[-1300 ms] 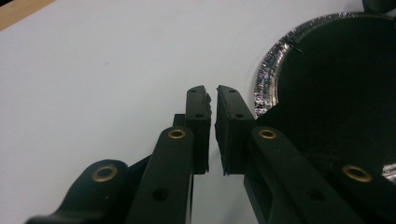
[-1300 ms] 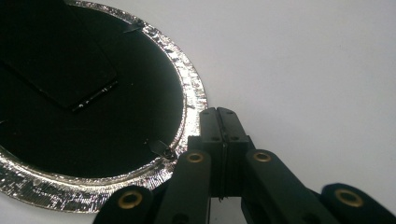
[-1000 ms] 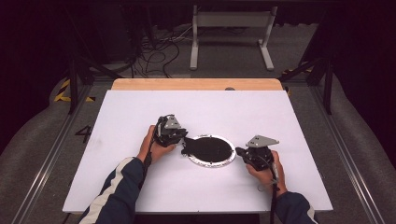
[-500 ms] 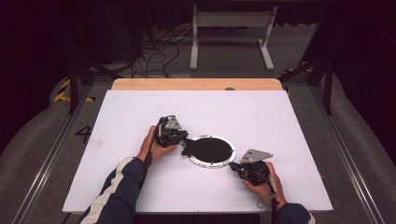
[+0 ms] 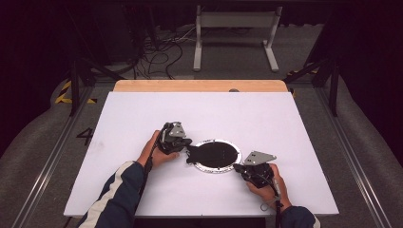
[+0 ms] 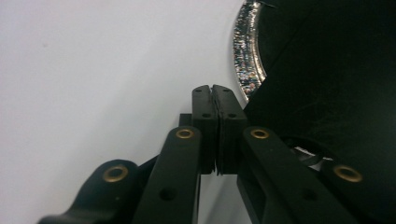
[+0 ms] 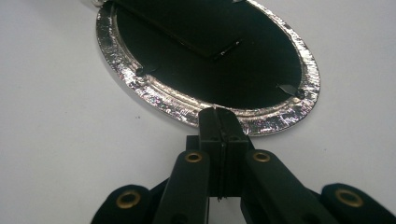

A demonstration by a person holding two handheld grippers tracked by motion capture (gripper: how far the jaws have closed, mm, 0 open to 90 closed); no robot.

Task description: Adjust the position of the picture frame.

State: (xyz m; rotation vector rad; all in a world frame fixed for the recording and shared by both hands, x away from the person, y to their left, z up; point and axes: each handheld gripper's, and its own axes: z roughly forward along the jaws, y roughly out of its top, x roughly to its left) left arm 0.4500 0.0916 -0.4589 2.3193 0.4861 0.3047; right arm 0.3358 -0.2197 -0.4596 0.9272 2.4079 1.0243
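Left claw [image 6: 214,91], jaws just closed and pressed flat together, sits at the left edge of the round silver foil tray [image 5: 216,167] with its black sheet lining [image 5: 217,154]; whether a thin flap of that black sheet [image 6: 327,84] is pinched I cannot tell. Right claw [image 7: 219,114], also pressed together, has come in from the right since a second ago and now touches the crinkled foil rim [image 7: 187,109]. Tray lies mid white desk [image 5: 142,109]. Judgement: both sides braced, the lining is about to be worked.
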